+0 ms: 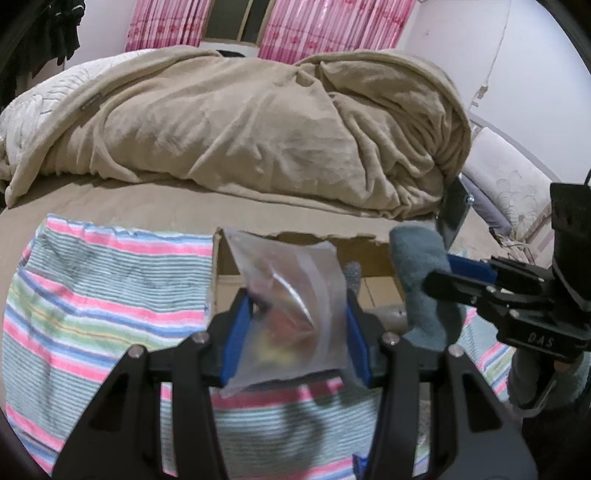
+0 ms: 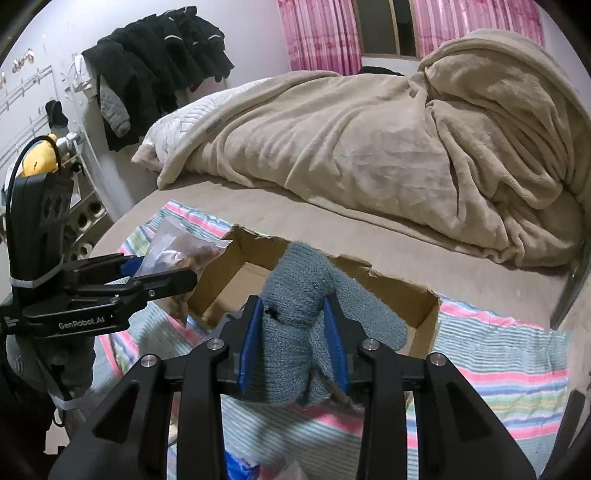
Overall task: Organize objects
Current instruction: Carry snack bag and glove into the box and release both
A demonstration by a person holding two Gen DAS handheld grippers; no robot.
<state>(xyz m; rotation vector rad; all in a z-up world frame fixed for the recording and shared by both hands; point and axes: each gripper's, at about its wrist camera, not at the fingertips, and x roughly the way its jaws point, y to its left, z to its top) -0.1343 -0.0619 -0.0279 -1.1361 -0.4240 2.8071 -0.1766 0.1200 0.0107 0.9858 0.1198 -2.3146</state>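
My left gripper (image 1: 295,321) is shut on a clear plastic bag (image 1: 291,295) with small brownish items inside, held above the near edge of an open cardboard box (image 1: 373,258). My right gripper (image 2: 293,332) is shut on a grey-blue knitted sock (image 2: 303,295), held over the same box (image 2: 417,306). In the right wrist view the left gripper (image 2: 162,275) with the bag (image 2: 177,251) is at the left of the box. In the left wrist view the right gripper (image 1: 443,273) holds the sock (image 1: 421,280) at the right.
The box sits on a striped pink, green and blue towel (image 1: 103,295) spread on a bed. A bunched beige blanket (image 1: 258,122) lies behind it. Dark clothes (image 2: 155,74) hang on a wall rack at left. Pink curtains (image 2: 317,33) cover the window.
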